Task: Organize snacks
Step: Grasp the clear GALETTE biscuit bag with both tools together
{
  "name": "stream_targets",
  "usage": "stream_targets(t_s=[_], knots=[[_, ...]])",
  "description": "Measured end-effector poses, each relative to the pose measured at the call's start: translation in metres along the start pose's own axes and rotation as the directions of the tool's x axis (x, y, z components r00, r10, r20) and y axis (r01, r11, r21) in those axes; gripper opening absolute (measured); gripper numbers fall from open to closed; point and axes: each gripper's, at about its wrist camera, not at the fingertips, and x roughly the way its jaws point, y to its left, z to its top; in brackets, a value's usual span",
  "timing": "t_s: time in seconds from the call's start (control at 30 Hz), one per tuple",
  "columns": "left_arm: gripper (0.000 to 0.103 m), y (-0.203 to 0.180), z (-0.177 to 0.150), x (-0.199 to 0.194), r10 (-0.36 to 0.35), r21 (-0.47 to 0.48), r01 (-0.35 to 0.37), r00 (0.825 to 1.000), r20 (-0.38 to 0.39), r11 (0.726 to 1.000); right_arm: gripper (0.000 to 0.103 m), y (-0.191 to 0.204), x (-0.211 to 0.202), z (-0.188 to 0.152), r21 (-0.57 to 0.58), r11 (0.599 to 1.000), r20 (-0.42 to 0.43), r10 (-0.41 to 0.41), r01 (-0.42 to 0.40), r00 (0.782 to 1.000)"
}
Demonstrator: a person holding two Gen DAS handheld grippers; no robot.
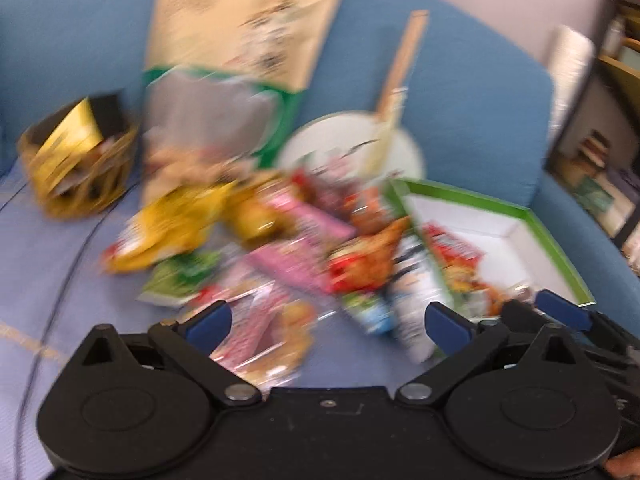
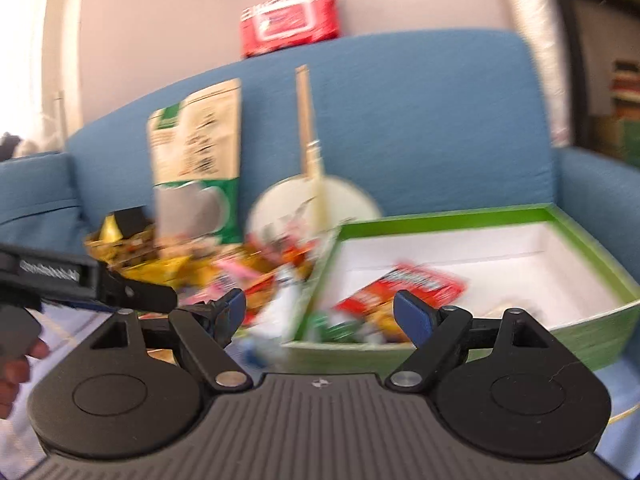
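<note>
Both views are motion-blurred. A pile of snack packets [image 1: 280, 240] lies on a blue sofa seat: yellow, pink, green and red ones. A green box with a white inside [image 1: 516, 216] sits to the right and holds a red packet [image 1: 452, 248]. My left gripper [image 1: 328, 324] is open and empty, low over the near packets. My right gripper [image 2: 320, 312] is open and empty in front of the green box [image 2: 540, 216], which holds the red packet [image 2: 412, 284]. The left gripper's body [image 2: 80, 284] shows at the left of the right wrist view.
A gold basket [image 1: 76, 160] with dark and gold items stands at the left. A tall beige and green bag [image 1: 240, 40] and a round white fan with a wooden handle [image 1: 352, 144] lean on the sofa back. A red wipes pack [image 2: 290, 20] lies on top.
</note>
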Motion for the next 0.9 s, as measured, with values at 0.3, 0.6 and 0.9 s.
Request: stream_targets(t_s=[0.3, 0.6, 0.9], knots=[[0.103, 0.073, 0.006, 0.024, 0.064, -0.125, -0.074, 0.995, -0.082, 0.989, 0.103, 0.028, 0.019, -0.023, -0.035, 0.994, -0.132, 0.098, -0.103, 0.986], [0.049, 0.051, -0.018, 0.031, -0.129, -0.072, 0.117, 0.975, -0.181, 0.99, 0.103, 0.024, 0.038, -0.033, 0.075, 0.985, -0.224, 0.167, -0.154, 0.96], [0.087, 0.05, -0.01, 0.019, -0.124, -0.117, 0.11, 0.985, -0.119, 0.987, 0.103, 0.022, 0.061, -0.041, 0.147, 0.975, -0.26, 0.2, -0.165, 0.945]])
